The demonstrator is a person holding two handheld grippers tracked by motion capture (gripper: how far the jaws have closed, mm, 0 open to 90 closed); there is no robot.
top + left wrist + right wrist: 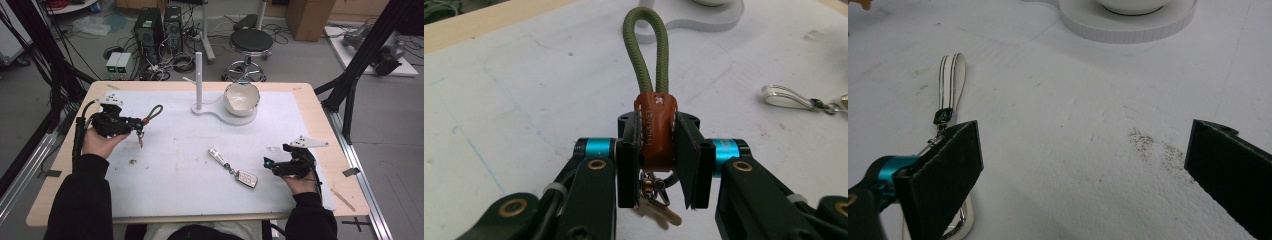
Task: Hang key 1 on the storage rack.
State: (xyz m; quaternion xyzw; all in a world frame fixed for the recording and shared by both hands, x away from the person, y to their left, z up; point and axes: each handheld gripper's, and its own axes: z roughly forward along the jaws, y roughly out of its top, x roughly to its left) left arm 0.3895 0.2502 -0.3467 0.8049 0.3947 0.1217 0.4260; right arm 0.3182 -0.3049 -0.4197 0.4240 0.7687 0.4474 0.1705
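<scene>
Olive-green cord-loop keychain with brown leather collar [655, 131] is clamped at the collar by the left gripper [658, 165], clear of the white mat [170, 165]. Judged light and limp; keys dangle, so the stiff collar suits gripping. Right gripper [1083, 165] gapes empty.

In the left gripper view, the brown leather tab [655, 131] of the keychain is covered on both flanks by the black pads of the left gripper [658, 165], and the small key [659, 212] hanging under it is half hidden behind them. The stamped lettering on the tab is too small to read. At that view's right edge the white strap [786, 96] is cut off. In the right gripper view, the car key [960, 227] lies mostly behind the near pad of the right gripper [1083, 172] (only a chrome sliver shows), and the bowl [1133, 5] is cropped by the top edge.
</scene>
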